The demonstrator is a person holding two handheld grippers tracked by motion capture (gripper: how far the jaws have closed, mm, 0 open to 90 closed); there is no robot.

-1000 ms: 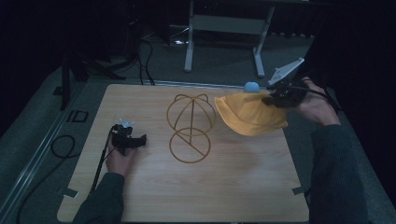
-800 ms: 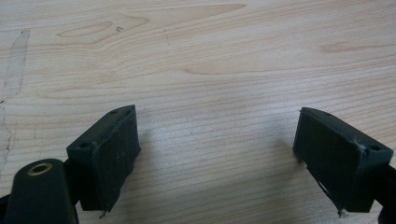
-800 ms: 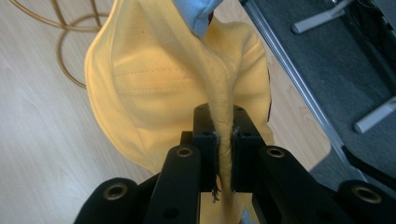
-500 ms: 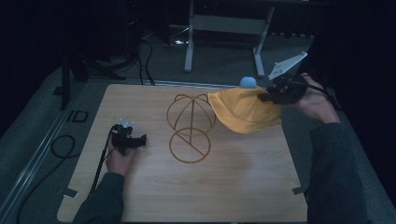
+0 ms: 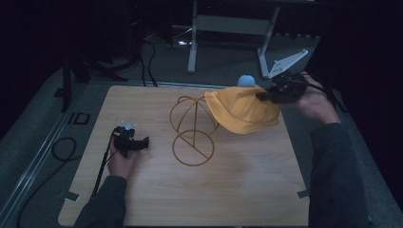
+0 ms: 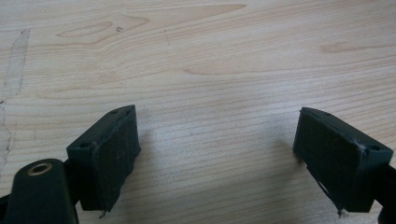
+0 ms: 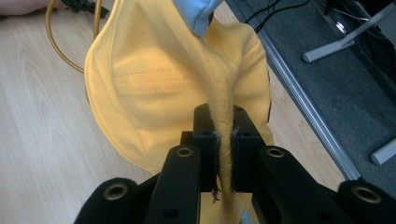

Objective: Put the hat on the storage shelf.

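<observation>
The right gripper (image 7: 223,154) pinches only a thin fold of the yellow fabric hat with a pale blue top (image 5: 243,111), held above the wooden table (image 5: 142,199) near its far right edge, just beside the dome-shaped gold wire hat stand (image 5: 192,128). The hat could slip free or apparently snag the wire and tip the stand. The left gripper (image 6: 224,154), jaws wide and empty, rests near the left edge, too far off to steady it.

A pale wood-grain worktop (image 5: 247,190) carries a gold wire hat stand (image 5: 192,128) near its middle, ring base flat on the boards; grey carpeted floor (image 5: 223,61) surrounds it.
</observation>
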